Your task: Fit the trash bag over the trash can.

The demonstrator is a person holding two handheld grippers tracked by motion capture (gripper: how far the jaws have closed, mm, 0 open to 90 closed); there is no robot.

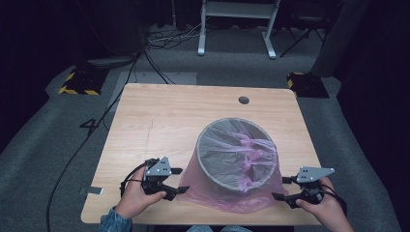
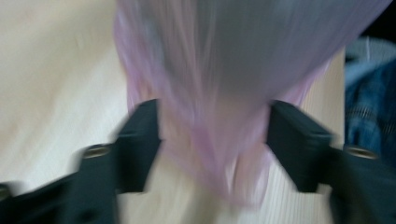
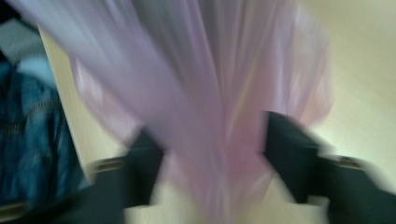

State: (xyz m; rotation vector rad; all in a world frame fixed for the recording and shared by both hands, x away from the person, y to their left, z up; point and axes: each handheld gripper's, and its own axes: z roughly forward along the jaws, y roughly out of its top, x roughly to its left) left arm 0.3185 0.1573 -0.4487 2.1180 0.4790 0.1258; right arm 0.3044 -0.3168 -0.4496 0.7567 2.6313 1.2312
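Risk: thin pink plastic liner (image 1: 227, 195) tears or slips if pulled unevenly. Grey round bin (image 1: 236, 153) at lower centre of frame on wooden surface (image 1: 159, 121). Left claw (image 1: 175, 180) and right claw (image 1: 283, 188) both wide, astride liner skirt; bin could tip.

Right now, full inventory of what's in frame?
Bin: one, grey, near-centre of the table.
Bag: one, pink, thin plastic, lining the bin and spilling over its base onto the table.
Table: one, light wood, with a round hole at the far edge.
Cables: black, on the grey floor, left of the table.
Left tongs: black, open, at the bag's left side.
Right tongs: black, open, at the bag's right side.
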